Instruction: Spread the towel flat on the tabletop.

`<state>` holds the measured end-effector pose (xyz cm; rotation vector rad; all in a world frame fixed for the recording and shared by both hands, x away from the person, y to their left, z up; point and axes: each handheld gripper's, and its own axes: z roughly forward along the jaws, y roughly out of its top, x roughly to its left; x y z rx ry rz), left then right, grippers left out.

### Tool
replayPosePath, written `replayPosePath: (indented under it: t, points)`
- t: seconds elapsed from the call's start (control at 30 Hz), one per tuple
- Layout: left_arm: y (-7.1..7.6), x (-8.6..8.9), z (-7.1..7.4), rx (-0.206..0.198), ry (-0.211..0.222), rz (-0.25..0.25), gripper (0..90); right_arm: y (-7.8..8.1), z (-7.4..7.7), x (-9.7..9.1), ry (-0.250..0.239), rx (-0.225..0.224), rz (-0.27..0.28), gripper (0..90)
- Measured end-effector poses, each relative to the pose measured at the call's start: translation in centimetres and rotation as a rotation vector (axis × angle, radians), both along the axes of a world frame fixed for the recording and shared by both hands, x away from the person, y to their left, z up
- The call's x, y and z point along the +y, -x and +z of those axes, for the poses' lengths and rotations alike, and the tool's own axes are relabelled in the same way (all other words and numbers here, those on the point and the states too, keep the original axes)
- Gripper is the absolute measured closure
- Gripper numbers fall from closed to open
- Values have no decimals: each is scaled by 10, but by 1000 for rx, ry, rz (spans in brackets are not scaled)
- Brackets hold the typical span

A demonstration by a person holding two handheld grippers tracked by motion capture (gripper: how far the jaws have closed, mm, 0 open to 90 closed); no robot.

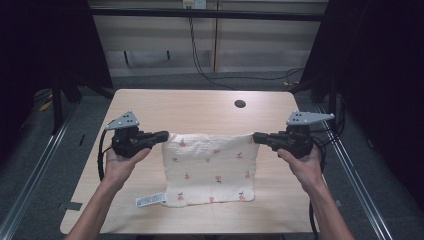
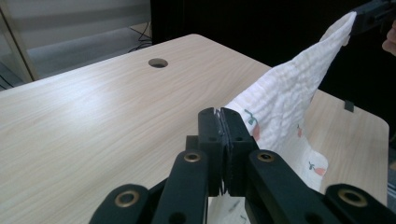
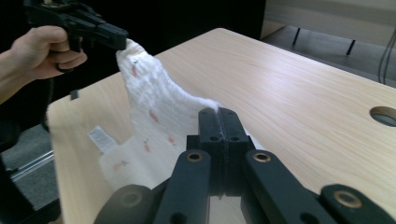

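1. A white cloth (image 1: pixel 210 167) with small red fruit prints is held above a light wooden table (image 1: pixel 200 107) by its two far corners, one in each gripper.
2. The left gripper (image 1: pixel 167 135) has its jaws pressed together on the cloth's far left corner; in the left gripper view (image 2: pixel 223 122) the two black jaws meet with a sliver of fabric between them, and the pinched corner itself is hidden inside the jaws.
3. The right gripper (image 1: pixel 255 136) pinches the far right corner the same way; in the right gripper view (image 3: pixel 219 122) the jaws are closed with the cloth's edge rising just behind them.
4. The top edge stretches between the two grippers, sagging slightly in the middle.
5. The lower part of the cloth lies on the table near its front edge, with a white label (image 1: pixel 150 201) sticking out at the near left corner; the print on the label is too small to read.
6. How much of the cloth is off the table is hard to judge from the high view.
7. A round hole (image 1: pixel 240 104) sits in the table's far part, well apart from the cloth.
8. The person's forearms are cut off at the bottom of the high view, and the surroundings beyond the table are mostly dark.
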<state>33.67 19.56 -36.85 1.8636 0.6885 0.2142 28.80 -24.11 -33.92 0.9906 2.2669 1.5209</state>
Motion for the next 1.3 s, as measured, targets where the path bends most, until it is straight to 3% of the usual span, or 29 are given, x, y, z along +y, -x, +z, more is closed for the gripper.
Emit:
replayPosePath:
  t: [0.17,0.37,0.47,0.5,0.73,0.93,1.1,1.17,1.23,1.3]
  points:
    - [-9,0,-10,28,-13,8,885,-14,-7,0,20,15,-15,900]
    - [-26,-4,-32,73,-38,25,884,-34,-24,1,65,44,-31,900]
    - [-32,-9,-37,76,-60,20,885,-42,-33,0,56,59,-35,900]
    - [-35,-11,-40,90,-50,21,885,-48,-44,0,20,71,-30,900]
    - [-48,-9,-50,101,-40,54,884,-64,-60,1,39,96,-58,900]
    - [-64,-13,-67,133,-51,69,884,-90,-79,0,52,134,-80,899]
    - [-67,-21,-66,123,-64,71,881,-100,-91,2,59,153,-101,896]
    - [-70,-23,-65,119,-59,80,847,-104,-98,0,46,155,-115,874]
    - [-75,-24,-64,131,-80,137,756,-108,-104,0,74,153,-144,777]
    - [-75,-20,-65,133,-82,154,717,-109,-105,1,101,144,-177,714]
